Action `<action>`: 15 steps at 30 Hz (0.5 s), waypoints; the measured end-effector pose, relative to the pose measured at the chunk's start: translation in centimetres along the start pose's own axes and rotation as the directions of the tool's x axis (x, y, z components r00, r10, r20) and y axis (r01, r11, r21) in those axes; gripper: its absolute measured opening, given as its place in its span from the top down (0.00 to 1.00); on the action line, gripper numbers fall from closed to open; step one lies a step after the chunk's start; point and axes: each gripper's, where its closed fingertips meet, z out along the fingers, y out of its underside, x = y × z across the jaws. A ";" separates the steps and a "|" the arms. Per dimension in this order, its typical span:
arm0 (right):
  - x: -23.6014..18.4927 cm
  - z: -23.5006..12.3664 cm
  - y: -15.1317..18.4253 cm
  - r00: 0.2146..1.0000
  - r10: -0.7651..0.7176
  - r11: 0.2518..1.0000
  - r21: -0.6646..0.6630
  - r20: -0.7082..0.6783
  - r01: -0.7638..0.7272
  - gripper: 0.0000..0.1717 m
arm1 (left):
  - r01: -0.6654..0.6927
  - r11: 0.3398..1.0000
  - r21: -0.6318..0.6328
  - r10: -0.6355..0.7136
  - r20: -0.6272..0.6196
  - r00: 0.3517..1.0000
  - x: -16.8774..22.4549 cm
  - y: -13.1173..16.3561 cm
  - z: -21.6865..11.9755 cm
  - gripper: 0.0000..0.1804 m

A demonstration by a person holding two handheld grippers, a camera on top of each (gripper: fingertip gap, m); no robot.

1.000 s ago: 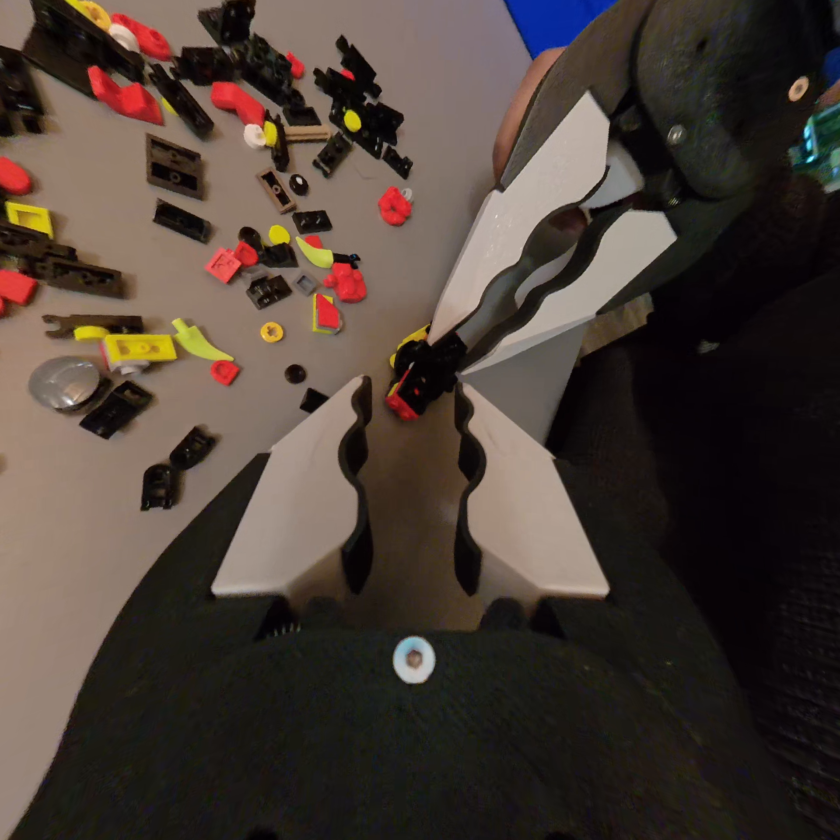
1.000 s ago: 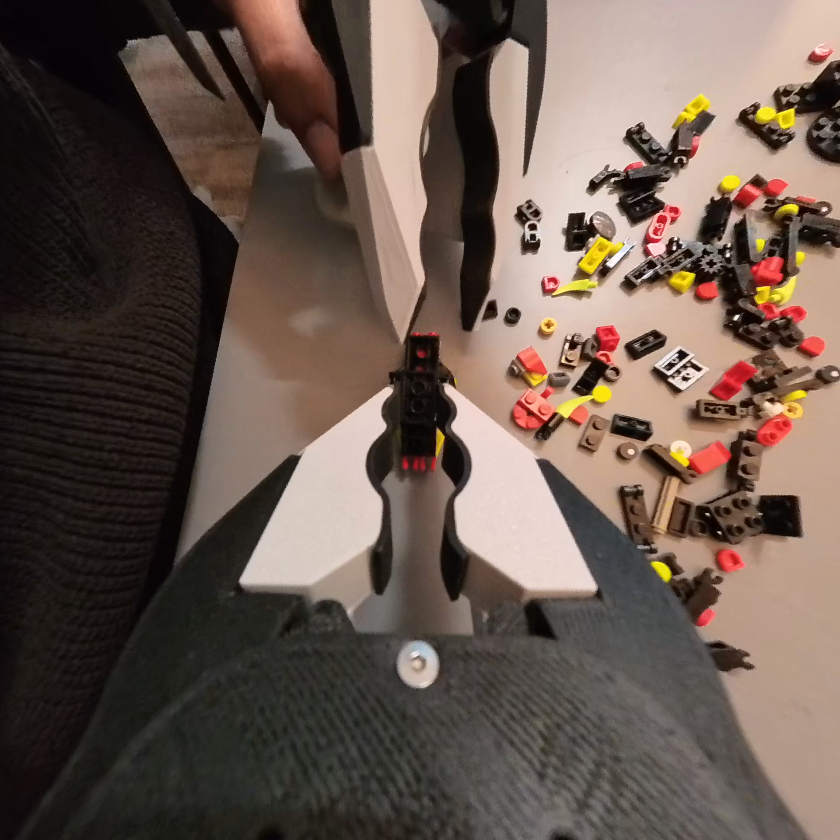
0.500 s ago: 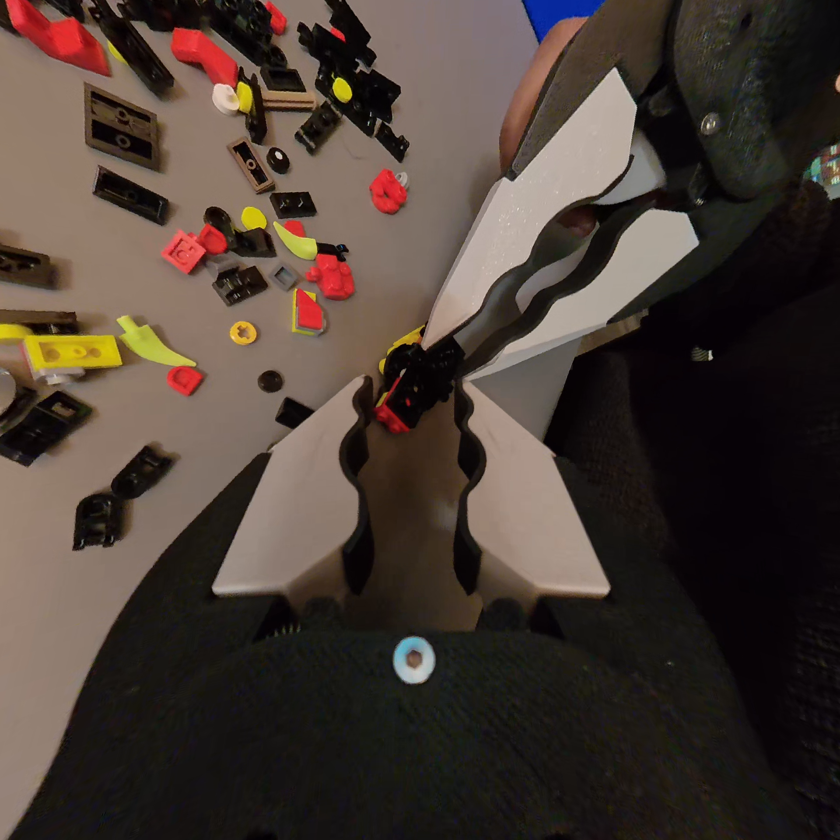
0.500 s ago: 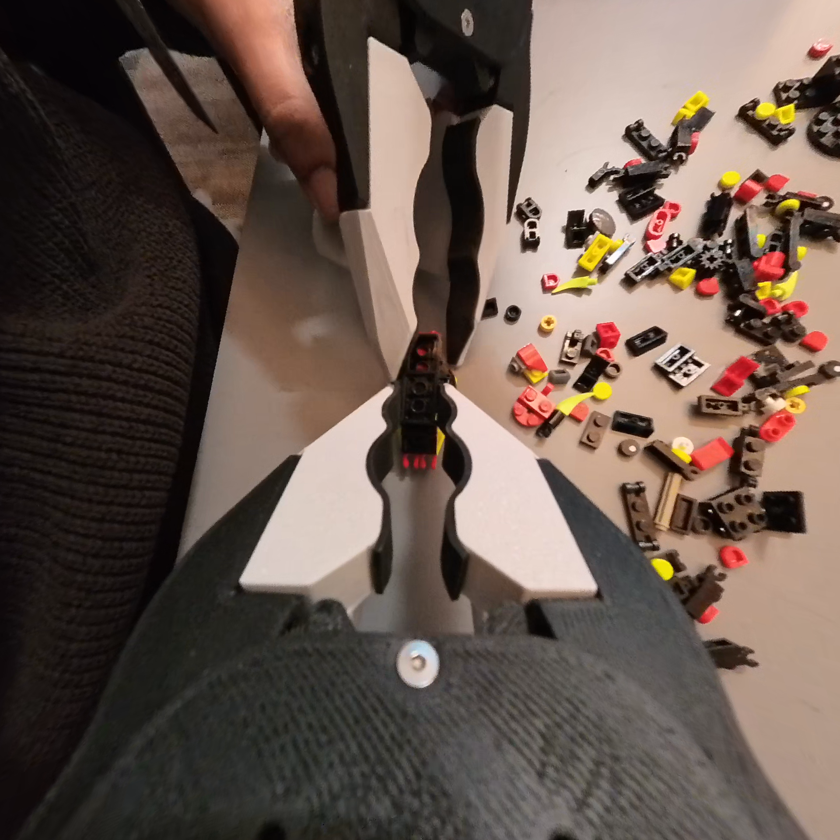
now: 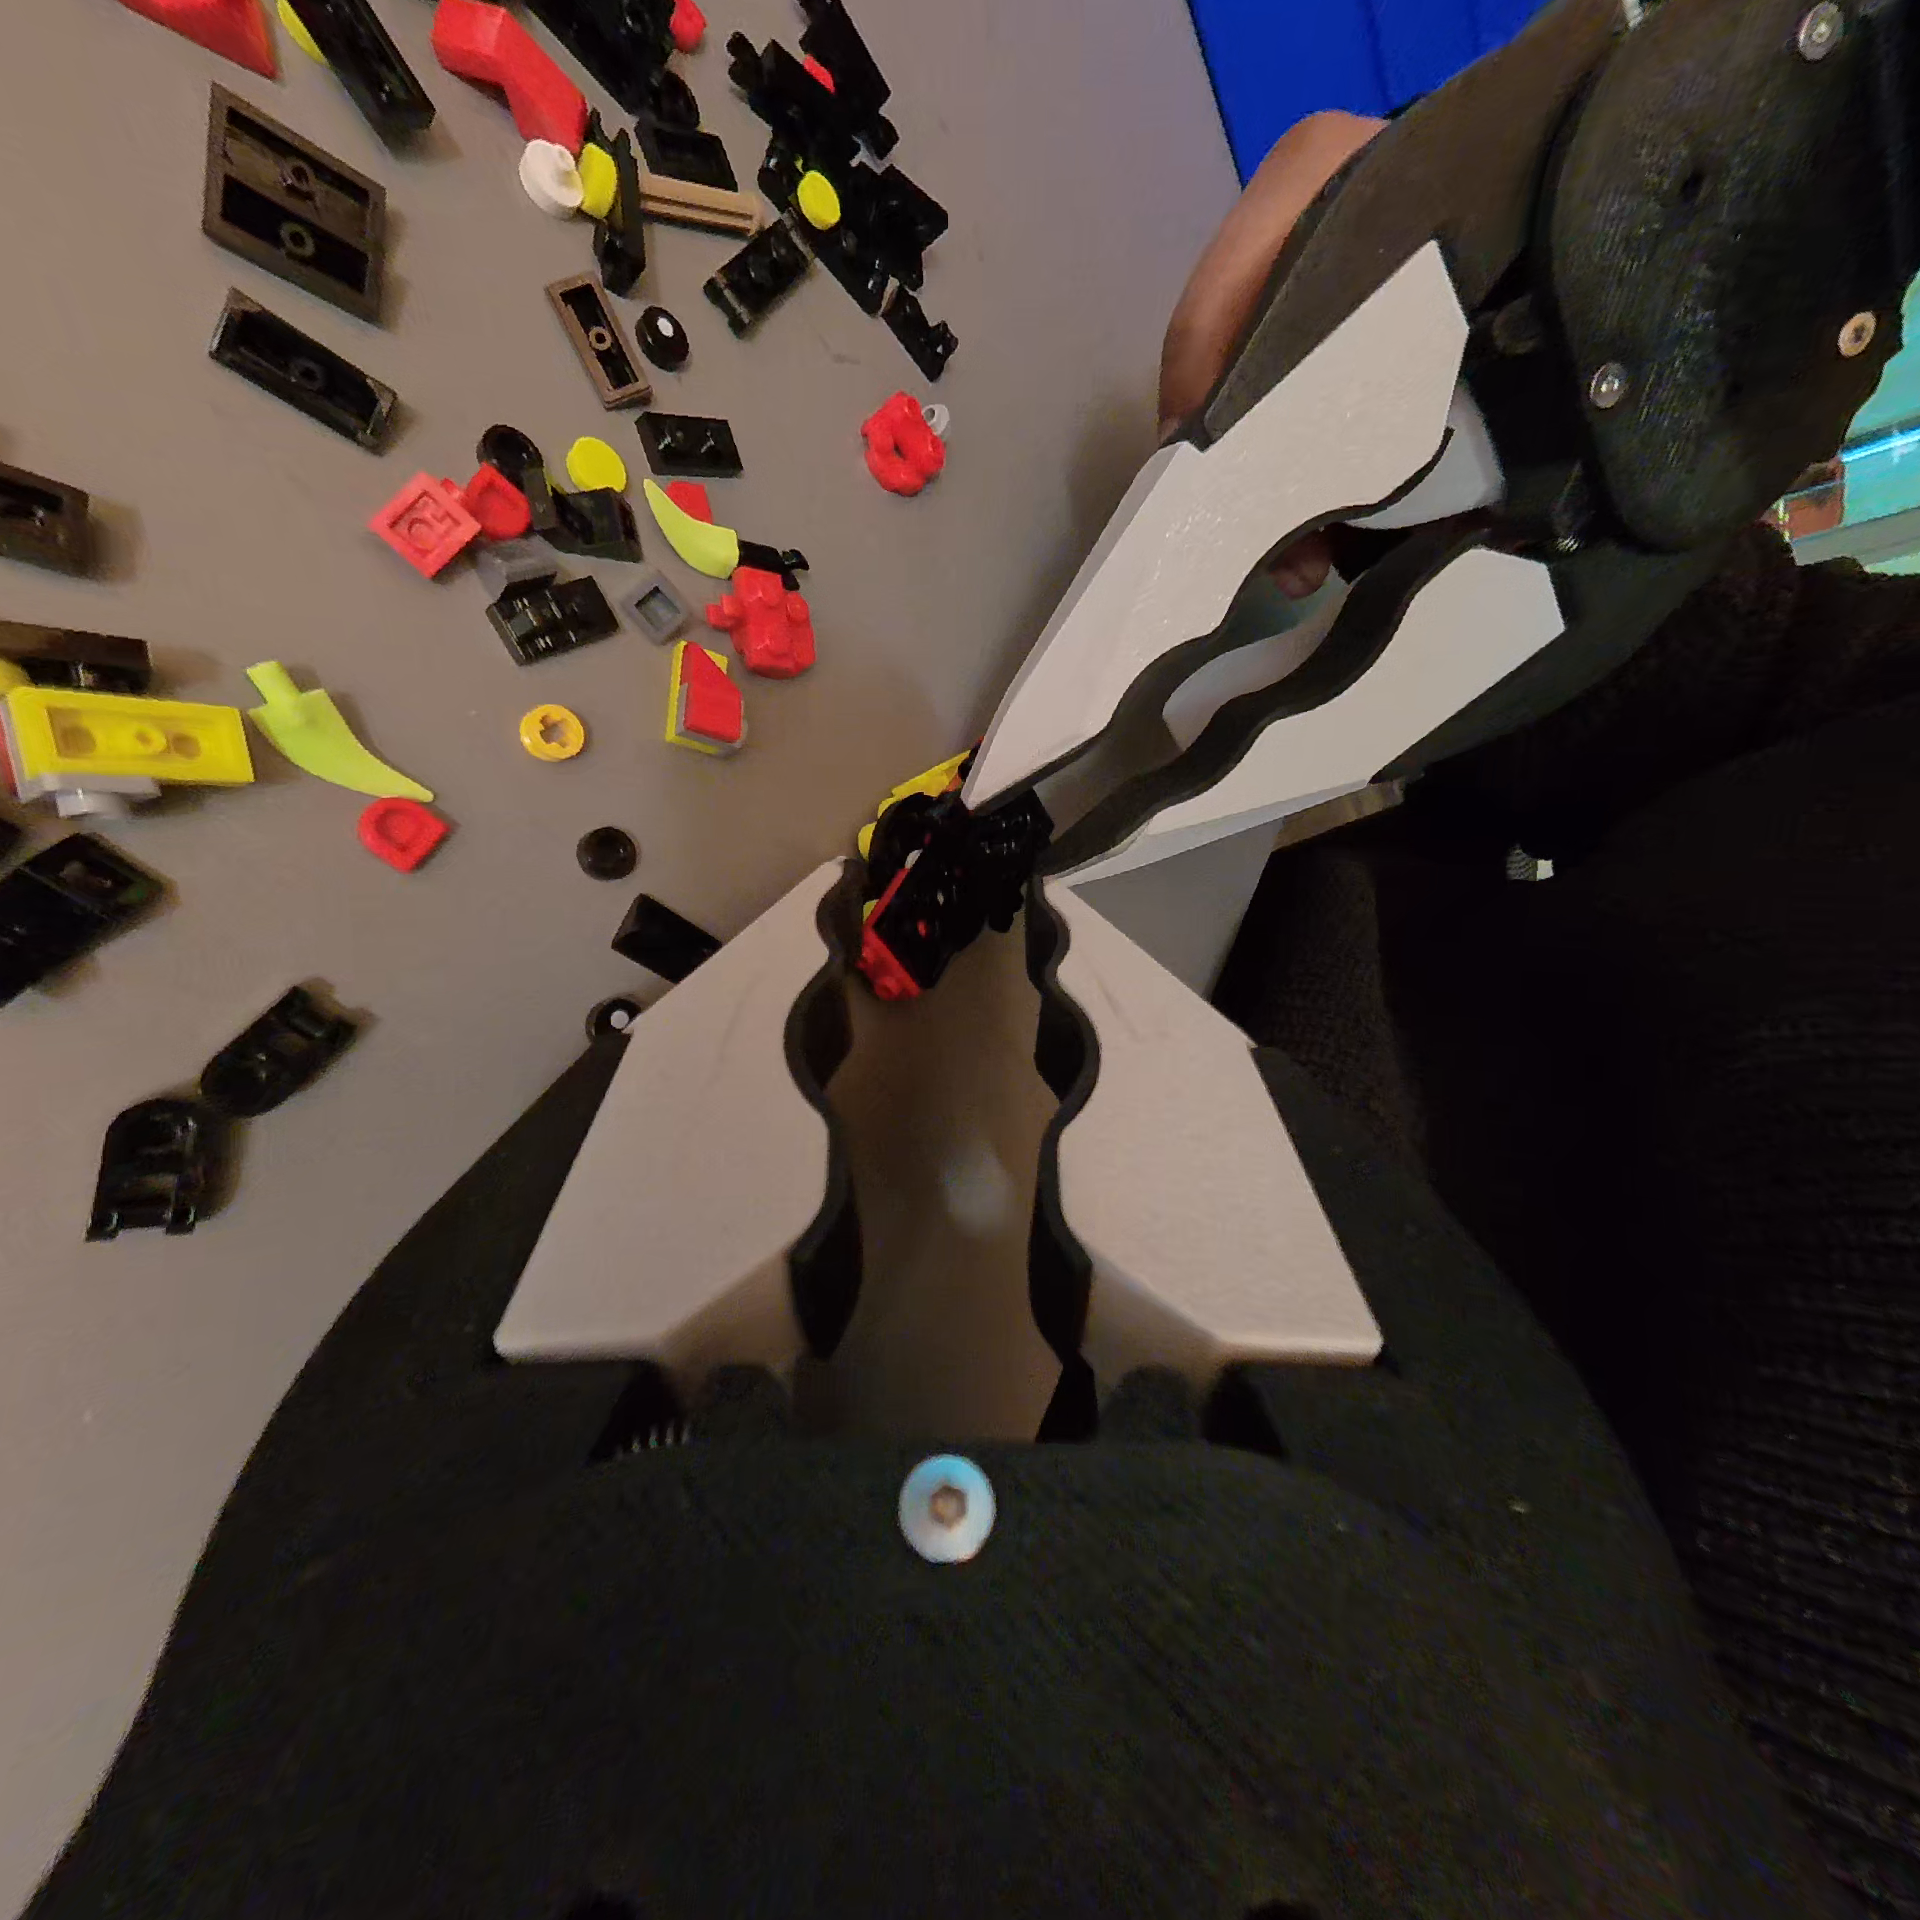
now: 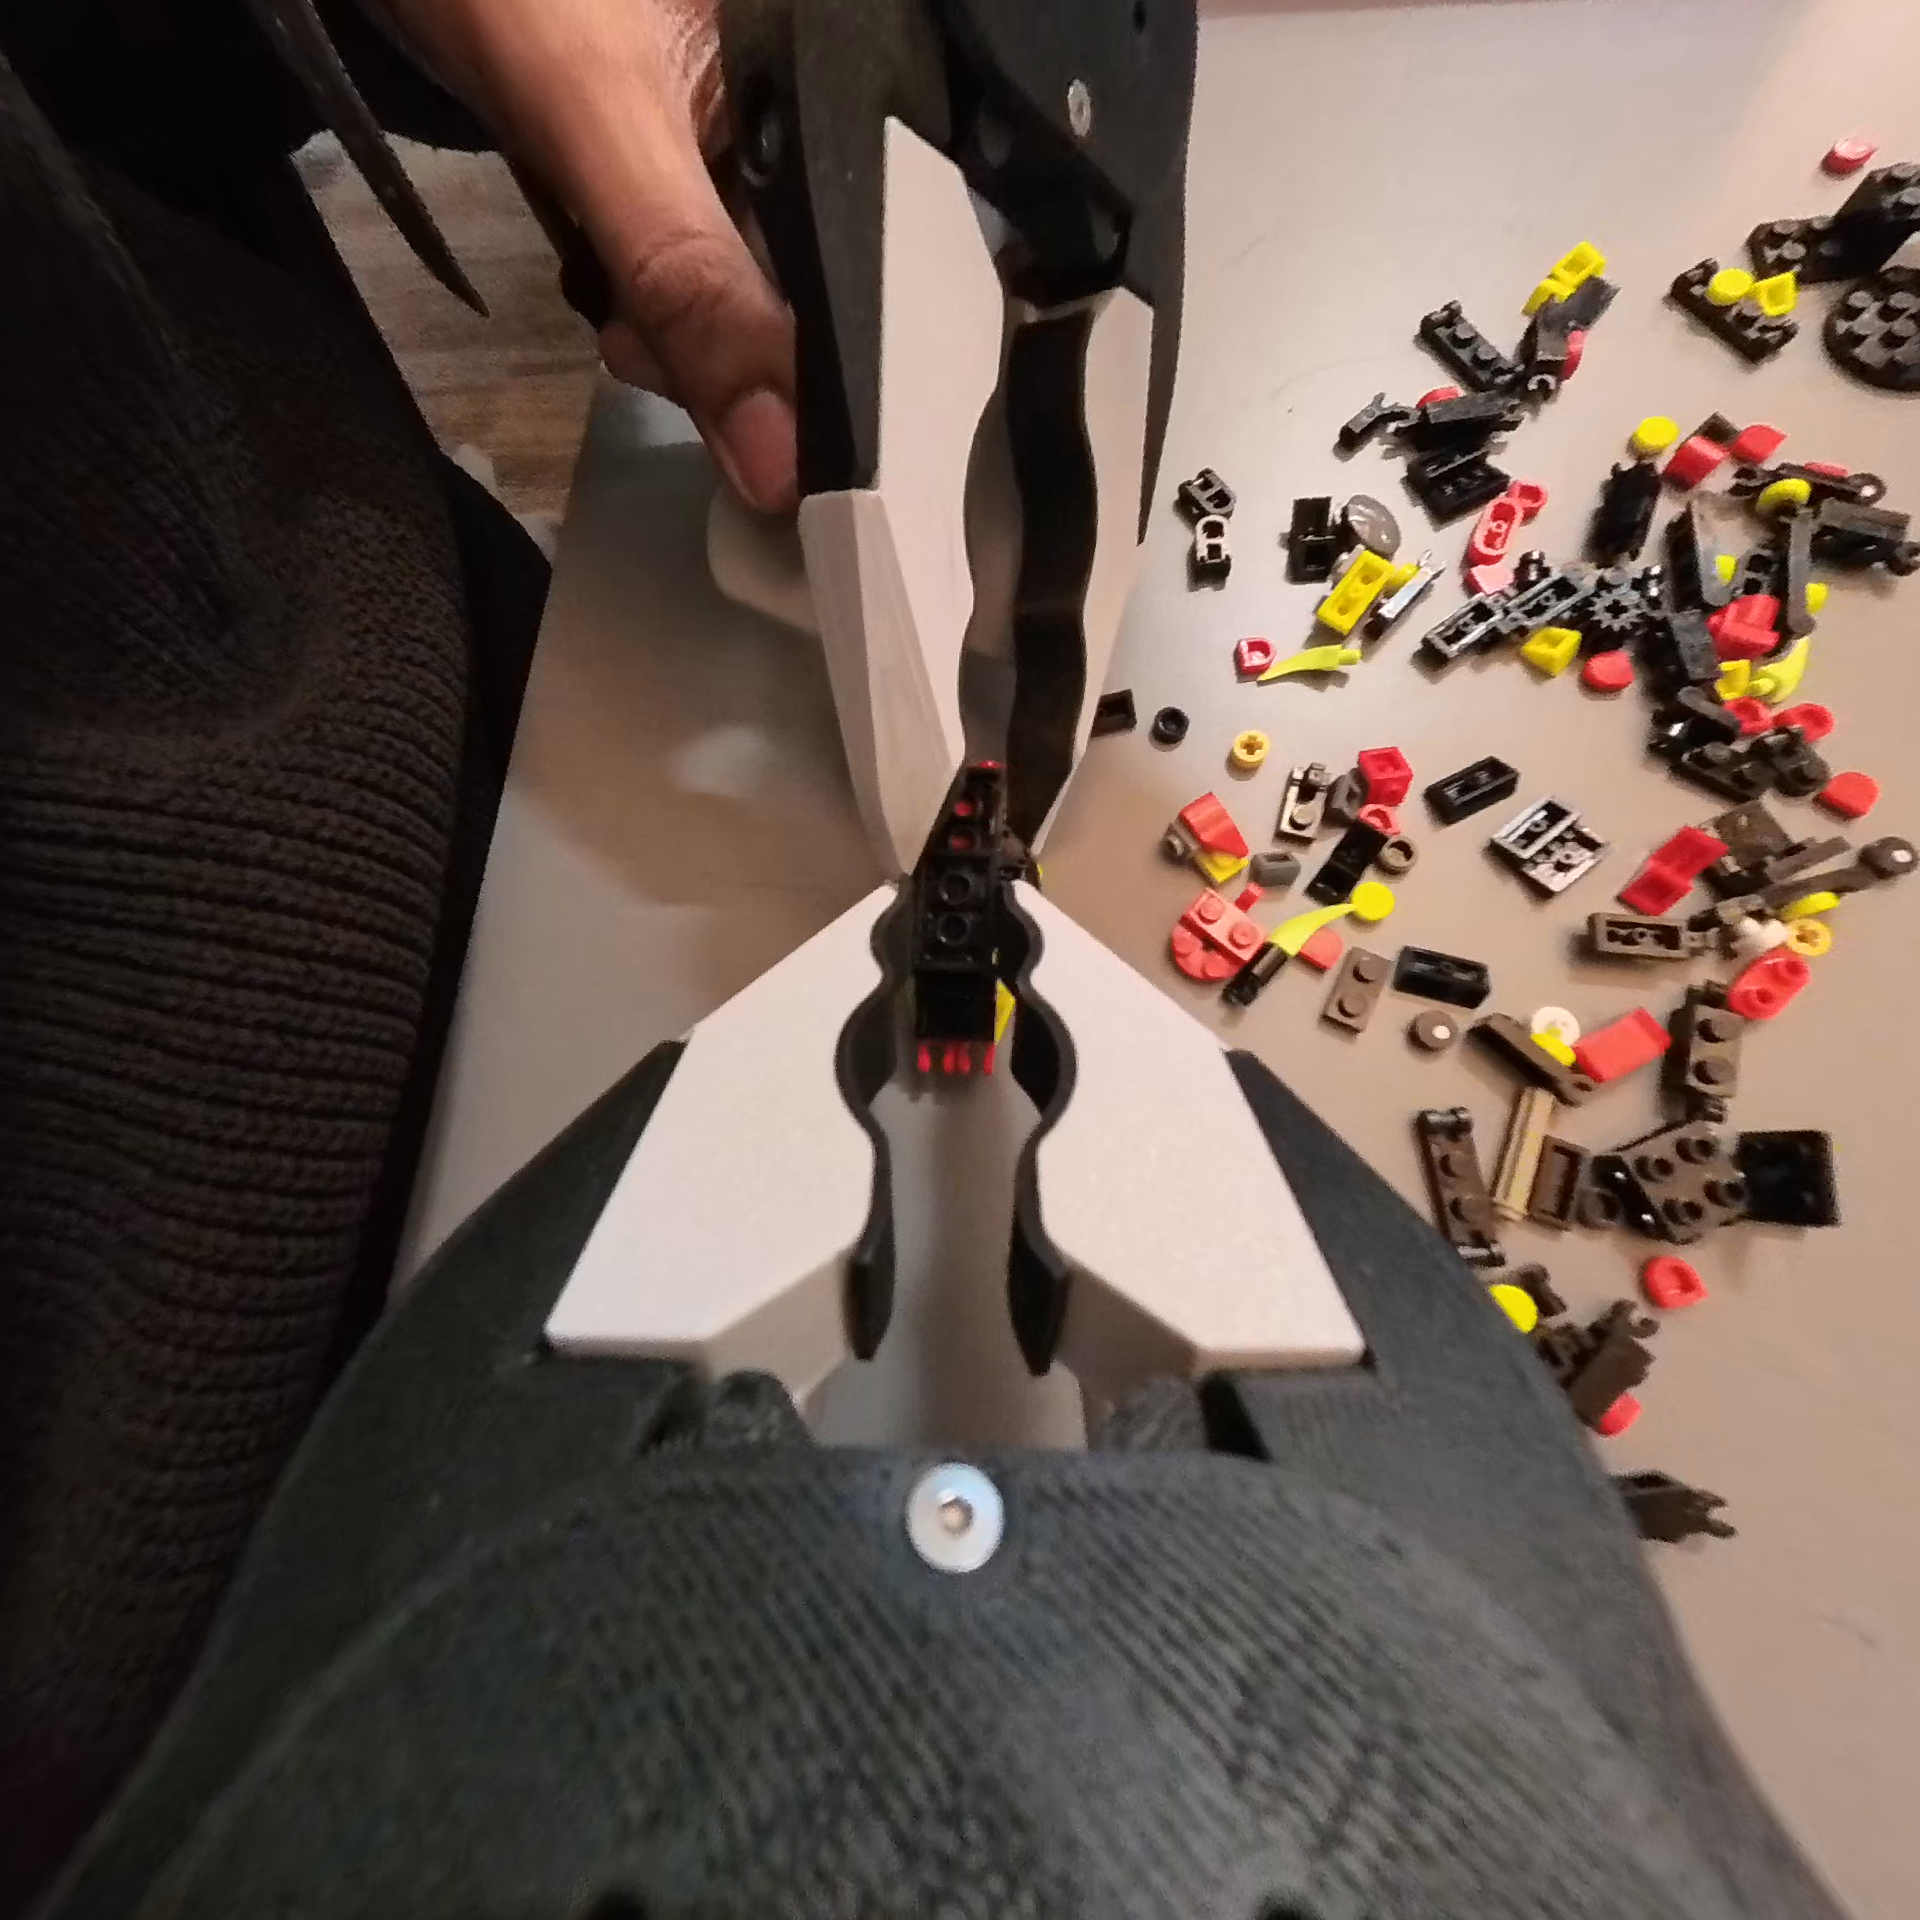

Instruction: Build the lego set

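Right claw is clamped on a small black, red and yellow brick assembly, both pads pressing its sides. Left claw stands spread around the assembly's far end; one pad touches it, the other looks clear. Loose black, red and yellow bricks are scattered over the grey worktop at 2 o'clock of the right claw.

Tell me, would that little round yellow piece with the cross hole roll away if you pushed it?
Probably not far. The round yellow piece lies flat on the grey table, so a push would likely just slide it. It looks like hard, smooth plastic, so it might skid easily. Tipped onto its edge, its round shape could let it roll.
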 end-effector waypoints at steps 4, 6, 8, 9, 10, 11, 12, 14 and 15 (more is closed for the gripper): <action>0.4 -0.6 -0.5 1.000 0.030 0.999 0.042 -0.007 -0.029 0.84 | 0.005 1.000 -0.001 -0.005 -0.005 1.000 0.0 0.0 0.0 0.84; 0.5 -1.3 -1.2 0.996 0.090 0.990 0.110 0.022 -0.091 0.84 | 0.005 1.000 0.006 -0.005 -0.017 1.000 0.2 -0.1 -0.1 0.82; 1.0 -2.0 -1.8 0.982 0.182 0.968 0.169 0.047 -0.188 0.81 | 0.003 1.000 0.012 -0.003 -0.021 1.000 0.3 -0.2 -0.2 0.82; 1.3 -2.3 -2.0 0.970 0.238 0.950 0.195 0.057 -0.244 0.81 | 0.004 1.000 0.013 -0.004 -0.023 1.000 0.3 -0.3 -0.3 0.82; 1.6 -2.4 -2.1 0.955 0.290 0.931 0.212 0.063 -0.297 0.81 | 0.004 1.000 0.012 -0.004 -0.025 1.000 0.3 -0.2 -0.3 0.81; 1.9 -2.4 -2.1 0.940 0.335 0.916 0.214 0.058 -0.340 0.81 | 0.004 1.000 0.010 -0.004 -0.025 1.000 0.3 -0.2 -0.3 0.81; 2.3 -2.3 -1.8 0.926 0.377 0.903 0.206 0.036 -0.376 0.81 | 0.003 1.000 0.008 -0.003 -0.024 1.000 0.3 -0.2 -0.3 0.81; 2.9 -2.0 -1.0 0.896 0.444 0.881 0.181 -0.001 -0.437 0.82 | -0.004 1.000 0.003 0.004 -0.013 1.000 0.1 0.0 -0.5 0.81; 2.9 -1.8 -0.7 0.882 0.472 0.867 0.177 0.007 -0.466 0.82 | -0.014 1.000 0.002 0.014 -0.004 1.000 0.0 0.1 -0.6 0.81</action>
